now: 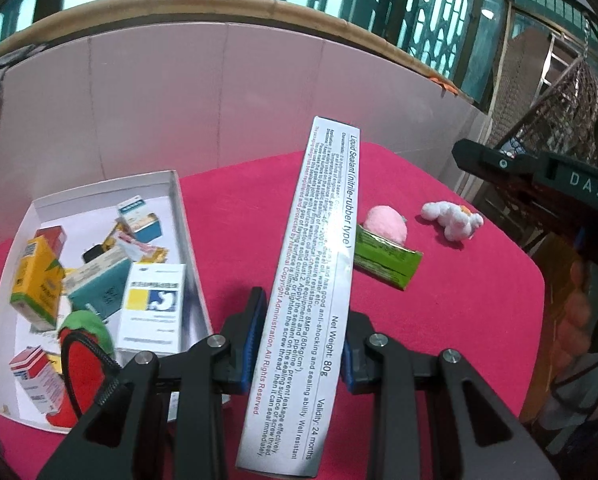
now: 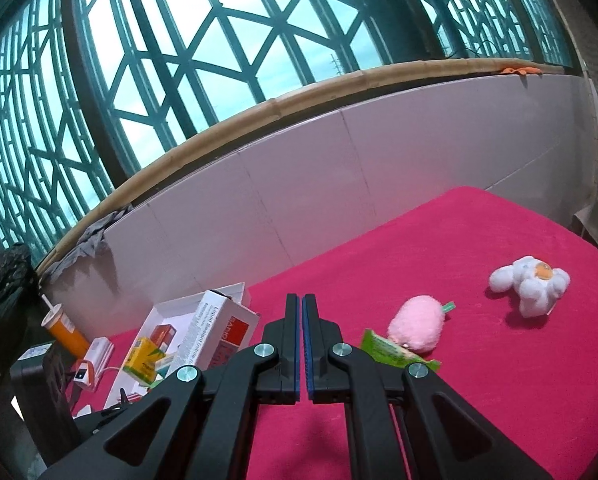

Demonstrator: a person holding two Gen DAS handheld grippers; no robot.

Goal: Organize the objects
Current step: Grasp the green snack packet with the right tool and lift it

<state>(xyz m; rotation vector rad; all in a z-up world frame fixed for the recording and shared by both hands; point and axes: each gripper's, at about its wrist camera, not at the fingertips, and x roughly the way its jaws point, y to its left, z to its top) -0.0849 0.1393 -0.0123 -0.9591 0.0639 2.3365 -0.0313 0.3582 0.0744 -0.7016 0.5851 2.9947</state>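
Where the red table cloth [image 1: 459, 320] runs out, its far edge meets a pale wall panel [image 1: 219, 100] at twelve o'clock and its right edge falls away at three o'clock, leaving a broad bare stretch of cloth across the middle and near right. At nine o'clock in the left wrist view the white tray [image 1: 195, 264] sits on the cloth, crowded with small cartons (a yellow one, a teal one, a white-and-blue one among them), its right wall just beside the left gripper [image 1: 305, 340]. That gripper is clamped on the long sealant box [image 1: 319, 272], the blue pads pressing its two sides, the box rising over the cloth toward twelve o'clock. At two o'clock lies the green packet [image 1: 387, 264], touching the pink plush [image 1: 387, 226] behind it, and farther right, apart from both, the white plush [image 1: 455, 218] near the right edge. The right gripper [image 2: 301, 344] hangs over open cloth, its jaws pressed together with nothing between them.
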